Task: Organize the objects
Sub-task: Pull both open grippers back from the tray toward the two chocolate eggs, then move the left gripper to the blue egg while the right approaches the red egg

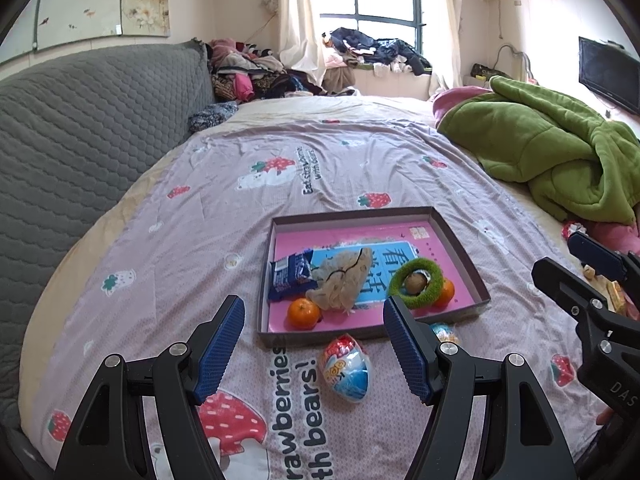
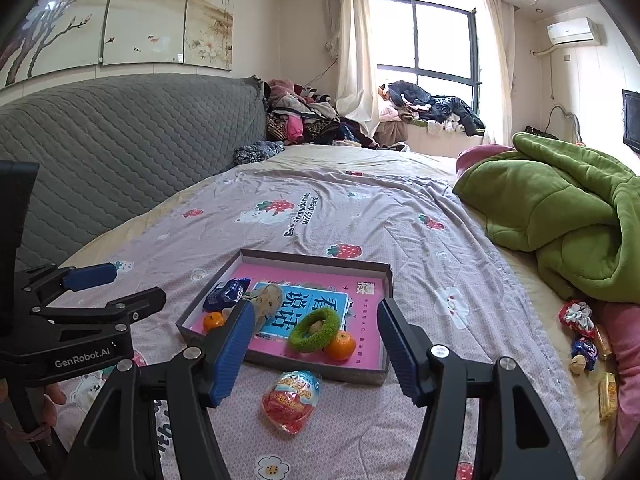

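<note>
A shallow grey box tray (image 1: 352,214) (image 2: 320,258) lies on the bedspread with a pink book as its floor. In it are a blue snack packet (image 1: 290,276), a beige mesh pouch (image 1: 344,280), two tangerines (image 1: 304,313) (image 2: 341,345) and a green fuzzy ring (image 1: 418,282) (image 2: 314,334) around a walnut. A foil-wrapped toy egg (image 1: 347,370) (image 2: 292,400) lies on the bed just in front of the tray. My left gripper (image 1: 313,302) (image 2: 132,282) is open above the egg. My right gripper (image 2: 316,304) (image 1: 558,254) is open too, with nothing between its fingers.
A small wrapped sweet (image 1: 444,332) lies by the tray's near right corner. Loose snacks (image 2: 584,350) and a yellow packet (image 2: 608,394) lie at the bed's right edge. A green blanket (image 2: 560,216) is heaped at right, and a grey padded headboard (image 1: 80,140) runs along the left.
</note>
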Demonstrator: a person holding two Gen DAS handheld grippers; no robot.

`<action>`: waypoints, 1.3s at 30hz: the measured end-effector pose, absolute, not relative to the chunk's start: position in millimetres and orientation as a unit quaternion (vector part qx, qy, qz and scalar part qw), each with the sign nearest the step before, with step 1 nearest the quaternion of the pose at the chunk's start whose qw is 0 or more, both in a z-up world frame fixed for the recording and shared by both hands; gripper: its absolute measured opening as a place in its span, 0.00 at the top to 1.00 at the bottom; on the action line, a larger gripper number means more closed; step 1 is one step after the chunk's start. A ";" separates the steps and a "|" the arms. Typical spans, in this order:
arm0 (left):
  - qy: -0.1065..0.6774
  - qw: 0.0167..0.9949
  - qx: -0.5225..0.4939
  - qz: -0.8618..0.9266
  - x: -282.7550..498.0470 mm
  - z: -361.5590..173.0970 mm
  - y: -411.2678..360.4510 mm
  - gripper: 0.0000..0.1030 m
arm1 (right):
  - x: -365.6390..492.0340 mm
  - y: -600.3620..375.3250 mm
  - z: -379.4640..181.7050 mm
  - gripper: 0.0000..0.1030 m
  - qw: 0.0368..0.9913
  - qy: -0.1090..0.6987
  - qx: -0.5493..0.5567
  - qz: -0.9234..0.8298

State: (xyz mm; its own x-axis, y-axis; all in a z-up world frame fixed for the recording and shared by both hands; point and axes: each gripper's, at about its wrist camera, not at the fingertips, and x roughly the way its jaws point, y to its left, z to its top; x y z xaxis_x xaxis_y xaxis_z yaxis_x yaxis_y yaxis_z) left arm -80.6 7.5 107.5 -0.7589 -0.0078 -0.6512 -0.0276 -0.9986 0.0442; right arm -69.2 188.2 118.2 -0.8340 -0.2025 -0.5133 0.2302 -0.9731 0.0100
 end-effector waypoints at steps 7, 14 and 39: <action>0.027 0.008 -0.362 0.932 -78.9 94.0 8.6 0.29 | -67.0 186.2 109.2 0.39 0.117 0.028 0.279 -0.953; 0.031 0.008 -0.371 0.928 -77.6 87.8 7.7 0.29 | -65.3 181.7 100.2 0.39 0.122 0.036 0.291 -0.948; 0.032 0.014 -0.421 0.906 -83.3 51.1 7.5 0.29 | -67.9 179.8 65.2 0.39 0.131 0.041 0.341 -0.930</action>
